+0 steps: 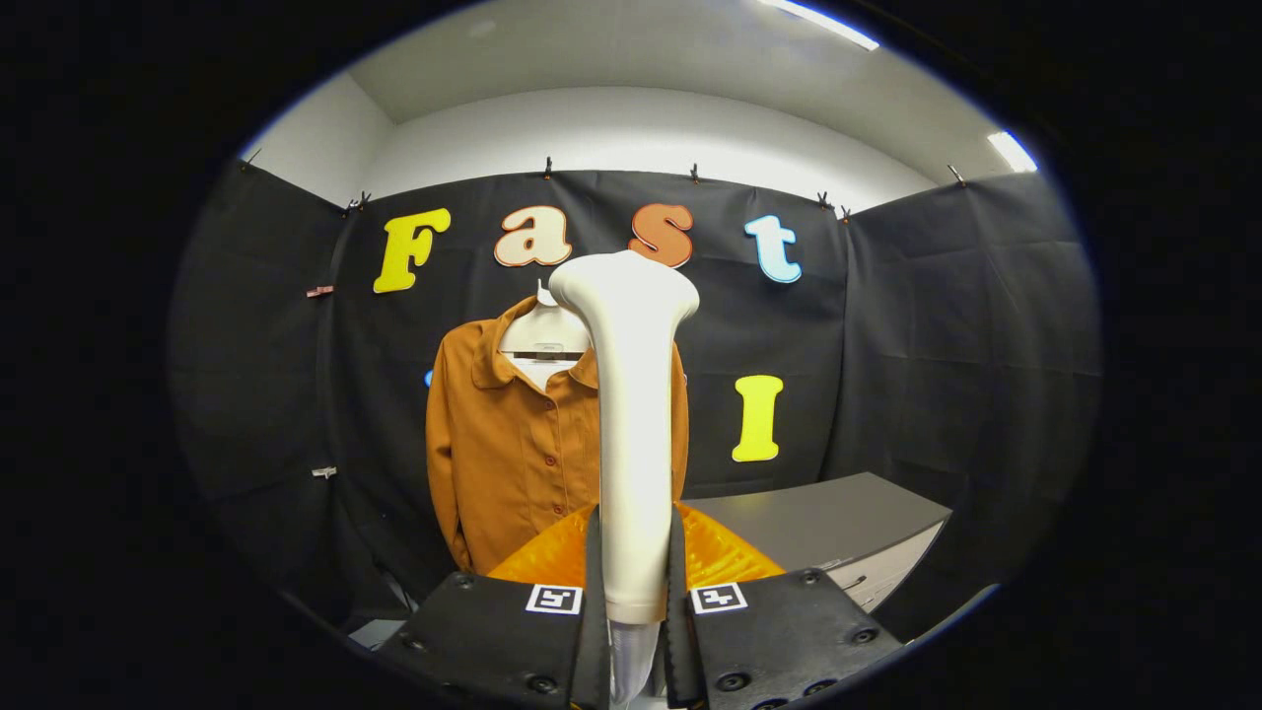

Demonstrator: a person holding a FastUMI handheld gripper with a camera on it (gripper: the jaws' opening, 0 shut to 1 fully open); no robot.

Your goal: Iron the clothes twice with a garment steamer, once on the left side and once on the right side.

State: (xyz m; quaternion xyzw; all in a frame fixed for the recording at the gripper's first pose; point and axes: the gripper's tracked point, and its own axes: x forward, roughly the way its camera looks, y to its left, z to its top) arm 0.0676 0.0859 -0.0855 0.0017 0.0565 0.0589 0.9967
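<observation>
A white garment steamer (631, 414) stands upright between my fingers, its handle clamped and its wide head rising in front of the shirt's collar. My gripper (633, 582) is shut on the steamer's handle. Beyond it a rust-orange button-up shirt (513, 454) hangs on a white hanger (542, 335) against the black cloth wall. The steamer hides the shirt's middle and much of its right half; the left sleeve and button line show clearly. The steamer is held apart from the shirt, some way in front of it.
A grey table or cabinet top (828, 523) sits to the right of the shirt, just beyond my right finger. Black cloth walls close in on the left, back and right.
</observation>
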